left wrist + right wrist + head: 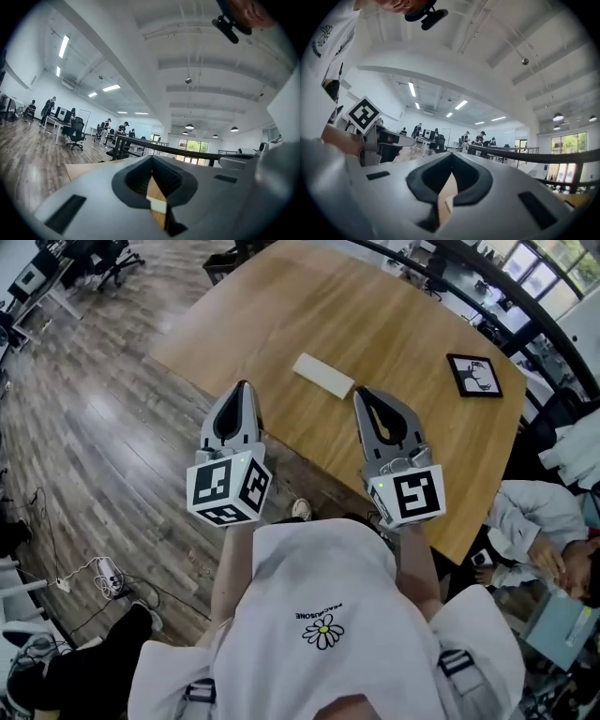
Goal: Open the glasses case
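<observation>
The glasses case [323, 375] is a pale, flat oblong lying closed on the wooden table [394, 324], near its front edge. Both grippers hang short of that edge, over the floor, pointing level toward the table. My left gripper [243, 387] is shut and empty, left of the case. My right gripper [362, 393] is shut and empty too, just right of the case. In the left gripper view the closed jaws [152, 161] leave a slit showing wood and a bit of the case [157, 205]. The right gripper [452, 159] view shows the same, with a sliver of the case [449, 202].
A black-framed card [473, 374] lies at the table's right end. A person [534, 517] sits beyond the table's right corner. Cables and a power strip [108, 570] lie on the wood floor at left. Office chairs [112, 259] stand far left.
</observation>
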`<state>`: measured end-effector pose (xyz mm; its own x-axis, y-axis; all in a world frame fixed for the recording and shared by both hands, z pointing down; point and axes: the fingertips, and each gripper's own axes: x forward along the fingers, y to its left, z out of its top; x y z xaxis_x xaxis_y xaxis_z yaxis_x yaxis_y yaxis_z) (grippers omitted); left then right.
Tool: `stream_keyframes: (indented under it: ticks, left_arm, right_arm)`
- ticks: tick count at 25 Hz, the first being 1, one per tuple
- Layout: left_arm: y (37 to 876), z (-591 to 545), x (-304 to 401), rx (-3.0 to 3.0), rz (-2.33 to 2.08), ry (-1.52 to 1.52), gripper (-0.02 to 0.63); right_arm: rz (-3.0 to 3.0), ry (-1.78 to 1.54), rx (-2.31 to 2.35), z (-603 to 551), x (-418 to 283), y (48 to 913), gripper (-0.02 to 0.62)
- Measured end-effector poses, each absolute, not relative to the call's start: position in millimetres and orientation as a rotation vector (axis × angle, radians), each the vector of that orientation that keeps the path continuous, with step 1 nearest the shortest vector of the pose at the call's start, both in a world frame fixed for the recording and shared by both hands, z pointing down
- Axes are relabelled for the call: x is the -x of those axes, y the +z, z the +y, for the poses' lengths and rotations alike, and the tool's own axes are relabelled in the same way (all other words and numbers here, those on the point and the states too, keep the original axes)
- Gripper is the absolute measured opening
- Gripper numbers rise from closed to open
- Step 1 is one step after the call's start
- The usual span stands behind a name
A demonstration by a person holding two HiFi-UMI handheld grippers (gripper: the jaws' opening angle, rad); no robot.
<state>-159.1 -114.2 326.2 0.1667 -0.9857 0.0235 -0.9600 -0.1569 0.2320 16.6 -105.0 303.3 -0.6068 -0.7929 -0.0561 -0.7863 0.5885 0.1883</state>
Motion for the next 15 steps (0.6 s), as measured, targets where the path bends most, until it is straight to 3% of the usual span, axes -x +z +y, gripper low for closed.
stream_keyframes:
  ticks: [15]
  left_arm:
    - [384.2, -199.8, 146.5, -2.198, -1.792, -0.07, 0.016]
  right_arm:
    - [-2.622, -0.181, -1.446, -177.8, -36.8, 337.8, 0.006]
